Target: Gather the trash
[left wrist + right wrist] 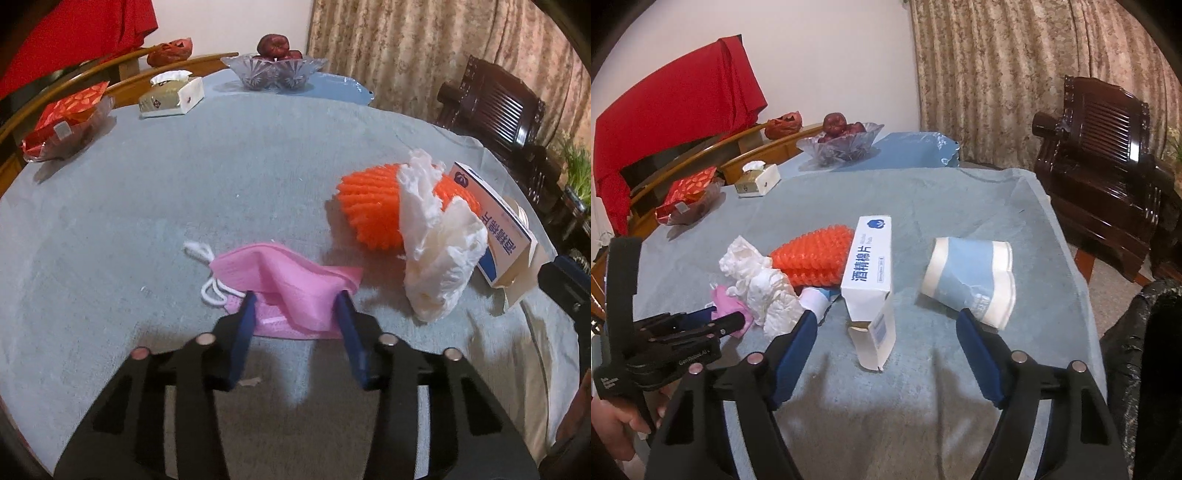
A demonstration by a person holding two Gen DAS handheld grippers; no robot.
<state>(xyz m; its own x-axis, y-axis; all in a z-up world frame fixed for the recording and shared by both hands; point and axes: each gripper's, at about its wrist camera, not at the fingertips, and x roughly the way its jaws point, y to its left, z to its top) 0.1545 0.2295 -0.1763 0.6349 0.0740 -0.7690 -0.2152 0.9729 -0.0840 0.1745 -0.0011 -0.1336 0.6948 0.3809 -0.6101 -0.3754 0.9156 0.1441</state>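
A pink face mask (288, 284) lies on the blue-grey cloth, and my left gripper (295, 295) has its blue pads pressed into it from both sides, bunching a fold up between them. To its right sit a crumpled white tissue (439, 258), an orange foam fruit net (369, 206) and a white-and-blue box (495, 221). In the right wrist view my right gripper (886, 315) stands open around the near end of that box (871, 266). A squashed blue-and-white paper cup (971, 280) lies by its right fingertip. The left gripper (727, 319) shows at the left there, on the mask (729, 301).
At the back of the table stand a glass fruit bowl (842, 147), a tissue box (757, 181) and a dish with red packets (687, 199). A dark wooden chair (1108, 155) is at the right. A black plastic bag (1134, 332) hangs by the table's right edge.
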